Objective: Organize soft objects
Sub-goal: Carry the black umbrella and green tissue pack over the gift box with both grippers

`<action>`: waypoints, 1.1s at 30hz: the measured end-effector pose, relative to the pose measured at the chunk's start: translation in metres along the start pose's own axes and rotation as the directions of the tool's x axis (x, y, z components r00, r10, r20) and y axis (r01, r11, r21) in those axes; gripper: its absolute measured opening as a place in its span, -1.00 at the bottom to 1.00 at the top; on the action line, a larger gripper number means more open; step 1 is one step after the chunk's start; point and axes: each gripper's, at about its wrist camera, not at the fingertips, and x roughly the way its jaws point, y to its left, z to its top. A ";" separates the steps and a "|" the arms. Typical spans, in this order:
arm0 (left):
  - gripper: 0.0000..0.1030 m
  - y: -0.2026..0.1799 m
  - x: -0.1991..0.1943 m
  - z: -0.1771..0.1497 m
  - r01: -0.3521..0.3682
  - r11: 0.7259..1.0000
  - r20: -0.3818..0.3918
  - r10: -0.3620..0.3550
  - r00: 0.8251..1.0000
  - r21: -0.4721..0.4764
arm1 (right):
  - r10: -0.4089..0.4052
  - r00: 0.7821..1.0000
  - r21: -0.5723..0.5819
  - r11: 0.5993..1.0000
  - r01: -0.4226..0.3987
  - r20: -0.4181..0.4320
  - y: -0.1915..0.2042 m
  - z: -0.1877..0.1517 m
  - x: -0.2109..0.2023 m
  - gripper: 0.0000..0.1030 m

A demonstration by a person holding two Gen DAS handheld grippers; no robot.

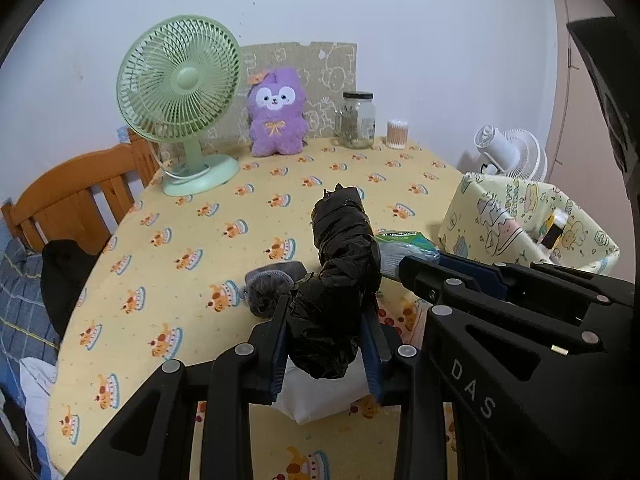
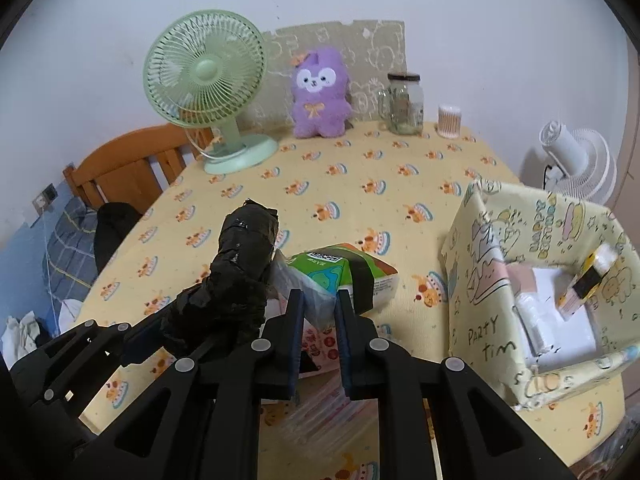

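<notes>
I see a crumpled black plastic bag roll [image 1: 340, 276] raised and tilted above the bench, a green tissue pack [image 2: 344, 276] beside it, and a grey knitted piece [image 1: 268, 286] lying flat.

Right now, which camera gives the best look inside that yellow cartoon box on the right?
The right wrist view: the yellow box opens toward it, showing white packets and a small yellow-black item inside. In the left wrist view the yellow box sits behind the right gripper, so only a sliver of its inside shows.

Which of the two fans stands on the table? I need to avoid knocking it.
The green fan, beside the purple plush. The white fan stands off the table, behind the box.
</notes>
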 end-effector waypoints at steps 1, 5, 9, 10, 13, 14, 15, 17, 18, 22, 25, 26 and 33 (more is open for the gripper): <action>-0.38 0.000 -0.003 0.001 -0.004 1.000 0.006 0.004 1.000 0.000 | 0.002 1.000 -0.002 1.000 -0.002 0.007 0.001 0.001 -0.003 -0.66; -0.38 -0.001 -0.016 0.007 -0.013 1.000 0.030 0.013 0.999 0.000 | 0.006 0.999 -0.014 1.000 -0.006 0.040 0.006 0.005 -0.019 -0.68; -0.38 -0.003 -0.028 0.013 -0.019 1.000 0.057 0.019 0.998 -0.001 | 0.007 0.997 -0.023 1.000 -0.005 0.073 0.008 0.010 -0.034 -0.69; -0.38 -0.004 -0.030 0.014 -0.020 1.000 0.062 0.020 0.998 -0.001 | 0.008 0.997 -0.024 1.000 -0.006 0.079 0.008 0.011 -0.037 -0.69; -0.38 -0.007 -0.036 0.017 -0.021 1.000 0.076 0.021 0.997 0.000 | 0.008 0.996 -0.026 1.000 -0.005 0.094 0.009 0.013 -0.044 -0.70; -0.38 -0.007 -0.038 0.018 -0.020 1.000 0.082 0.020 0.996 0.000 | 0.007 0.995 -0.026 1.000 -0.005 0.101 0.007 0.013 -0.047 -0.70; -0.38 -0.009 -0.040 0.019 -0.019 1.000 0.088 0.019 0.996 0.001 | 0.006 0.994 -0.026 1.000 -0.003 0.109 0.007 0.014 -0.050 -0.70; -0.38 -0.011 -0.044 0.022 -0.013 1.000 0.099 0.013 0.995 0.004 | 0.001 0.993 -0.024 1.000 0.002 0.122 0.005 0.015 -0.056 -0.71; -0.38 -0.013 -0.046 0.023 -0.011 1.000 0.104 0.010 0.995 0.005 | 0.000 0.992 -0.022 1.000 0.002 0.129 0.003 0.016 -0.059 -0.72; -0.38 -0.020 -0.052 0.028 -0.006 1.000 0.125 0.004 0.992 0.014 | -0.008 0.989 -0.019 1.000 0.011 0.151 -0.001 0.021 -0.068 -0.76; -0.38 -0.026 -0.054 0.033 -0.001 1.000 0.139 -0.002 0.990 0.016 | -0.014 0.986 -0.014 1.000 0.016 0.166 -0.007 0.024 -0.073 -0.78; -0.38 -0.028 -0.053 0.034 -0.001 1.000 0.141 -0.001 0.990 0.016 | -0.016 0.985 -0.014 1.000 0.018 0.169 -0.008 0.025 -0.074 -0.78; -0.38 -0.035 -0.051 0.042 0.001 1.000 0.150 -0.005 0.989 0.027 | -0.023 0.983 -0.002 1.000 0.024 0.184 -0.018 0.030 -0.076 -0.79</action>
